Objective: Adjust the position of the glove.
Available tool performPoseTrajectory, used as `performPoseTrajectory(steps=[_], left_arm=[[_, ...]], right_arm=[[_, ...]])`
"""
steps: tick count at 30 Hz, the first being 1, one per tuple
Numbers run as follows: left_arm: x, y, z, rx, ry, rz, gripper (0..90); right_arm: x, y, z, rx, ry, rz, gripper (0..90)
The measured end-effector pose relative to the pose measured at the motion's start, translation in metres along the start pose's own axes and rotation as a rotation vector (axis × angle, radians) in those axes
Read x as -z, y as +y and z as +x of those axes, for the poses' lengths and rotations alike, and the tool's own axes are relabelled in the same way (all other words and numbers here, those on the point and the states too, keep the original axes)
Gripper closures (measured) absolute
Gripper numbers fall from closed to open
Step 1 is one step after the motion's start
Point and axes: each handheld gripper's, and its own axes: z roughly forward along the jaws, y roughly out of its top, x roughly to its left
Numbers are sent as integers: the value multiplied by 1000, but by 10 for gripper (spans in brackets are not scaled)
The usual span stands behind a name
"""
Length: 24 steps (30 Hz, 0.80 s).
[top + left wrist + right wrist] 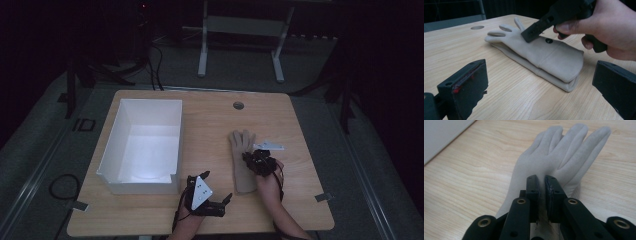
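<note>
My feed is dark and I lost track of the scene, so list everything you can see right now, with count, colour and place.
glove: at least one, beige, flat on the table right of centre, fingers pointing away from the person; the left gripper view suggests two layers, possibly a stacked pair.
box: one, white, open-topped, on the table's left half.
table: one, light wood, with a round hole near its far edge.
frame: one, white, on the floor beyond the table.
cables: a few, black, on the floor at far left.
left claw: one, black, jaws wide open, near the front edge, aimed at the glove's cuff.
right claw: one, black, jaws nearly together, pinching the glove's fabric at the palm.
</note>
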Motion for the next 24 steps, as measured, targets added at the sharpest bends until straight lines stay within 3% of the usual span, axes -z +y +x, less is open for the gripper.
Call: performPoseTrajectory(steps=[5, 10, 11, 12, 17, 19, 20, 23, 24], left_arm=[[0, 0, 0, 0, -2, 0, 6], [0, 0, 1, 10, -5, 4, 6], [0, 0, 1, 10, -5, 4, 6], [0, 0, 1, 10, -7, 7, 6], [-2, 1, 1, 16, 2, 17, 6], [-3, 1, 2, 25, -19, 20, 6], [-5, 2, 3, 21, -44, 42, 6], [-7, 3, 3, 19, -64, 58, 6], [-9, 4, 3, 27, -94, 54, 6]], right_arm=[[-4, -3, -4, -12, 18, 10, 765], [4, 2, -6, 13, 24, -27, 561], [4, 2, -6, 13, 24, -27, 561], [8, 4, -9, 18, 38, -38, 457], [16, 10, -18, 8, 52, -70, 331], [22, 14, -26, -8, 95, -68, 234], [24, 15, -28, -20, 121, -69, 233], [29, 17, -34, -27, 148, -85, 190], [31, 17, -36, -29, 172, -89, 181]])
